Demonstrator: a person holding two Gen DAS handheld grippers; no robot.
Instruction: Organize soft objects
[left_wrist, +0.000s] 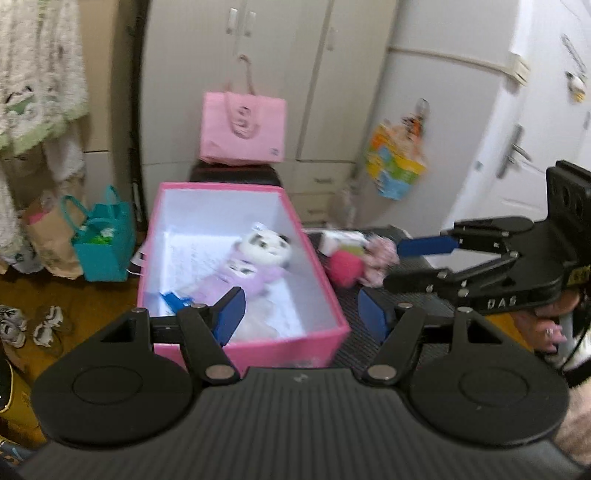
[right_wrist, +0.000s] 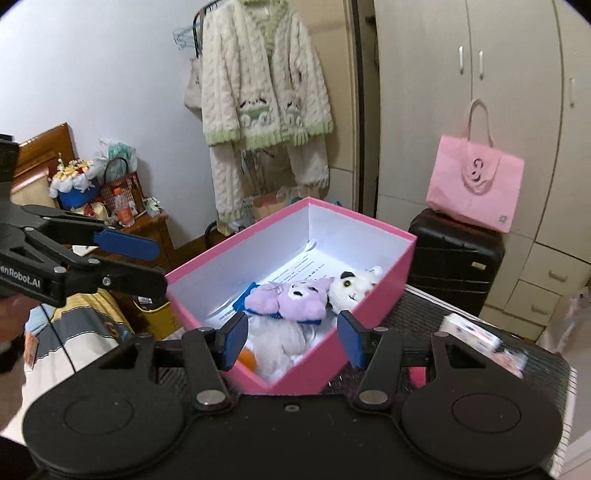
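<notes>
A pink box (left_wrist: 295, 345) (right_wrist: 291, 376) with a white inside stands on a dark table. In it lie a purple plush (left_wrist: 243, 275) (right_wrist: 291, 299), a white cat-face plush (left_wrist: 266, 245) (right_wrist: 354, 286) and a pale fluffy toy (right_wrist: 280, 343). My left gripper (left_wrist: 301, 314) is open and empty above the box's near edge. My right gripper (right_wrist: 291, 338) is open and empty over the box's near corner; it also shows in the left wrist view (left_wrist: 402, 266). A pink ball (left_wrist: 345, 267) and a pink floral soft item (left_wrist: 380, 254) lie on the table right of the box.
A tissue pack (right_wrist: 469, 334) (left_wrist: 340, 238) lies on the table (left_wrist: 354, 343) beside the box. A black suitcase (right_wrist: 454, 258) with a pink tote bag (right_wrist: 476, 188) stands behind. A teal bag (left_wrist: 103, 247) and shoes (left_wrist: 29, 325) are on the floor. A cream cardigan (right_wrist: 266, 92) hangs on the wall.
</notes>
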